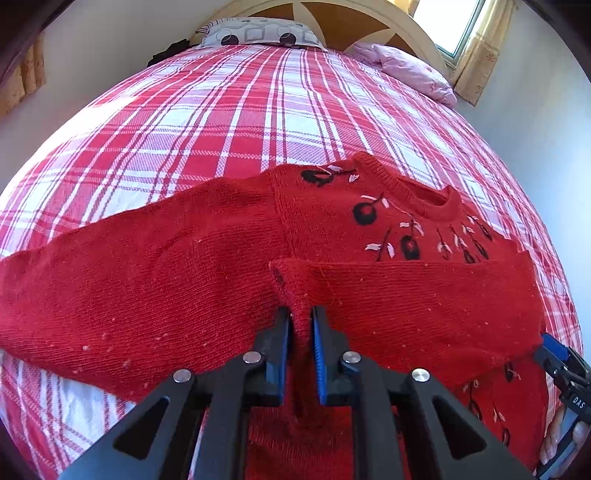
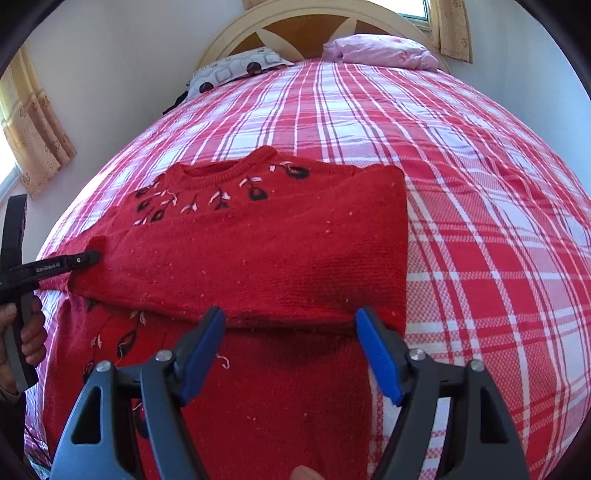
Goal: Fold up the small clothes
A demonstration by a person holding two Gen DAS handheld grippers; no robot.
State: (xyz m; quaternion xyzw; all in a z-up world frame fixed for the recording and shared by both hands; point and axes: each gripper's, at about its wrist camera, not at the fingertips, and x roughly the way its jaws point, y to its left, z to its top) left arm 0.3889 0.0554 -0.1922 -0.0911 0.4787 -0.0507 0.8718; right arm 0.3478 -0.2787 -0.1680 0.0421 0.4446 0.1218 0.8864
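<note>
Left wrist view: red knitted sweater with black embroidered flowers (image 1: 332, 229) lay on the red-and-white plaid bedspread (image 1: 221, 110), one sleeve folded across the chest. Left gripper (image 1: 302, 332) was pinched on that sleeve's cuff end, held low and level. Right gripper (image 2: 290, 325) was spread wide over the folded edge, holding nothing. Knit looked soft, limp, stretchy; best gripped at cuffs, hems.

Both wrist cameras sit low and close over the bed's (image 1: 258, 110) foot end, facing its headboard (image 2: 314, 22). The left view looks from the left side, the right from the right. Both share the red sweater (image 1: 184, 258), pillows and each other's hand-held gripper.
</note>
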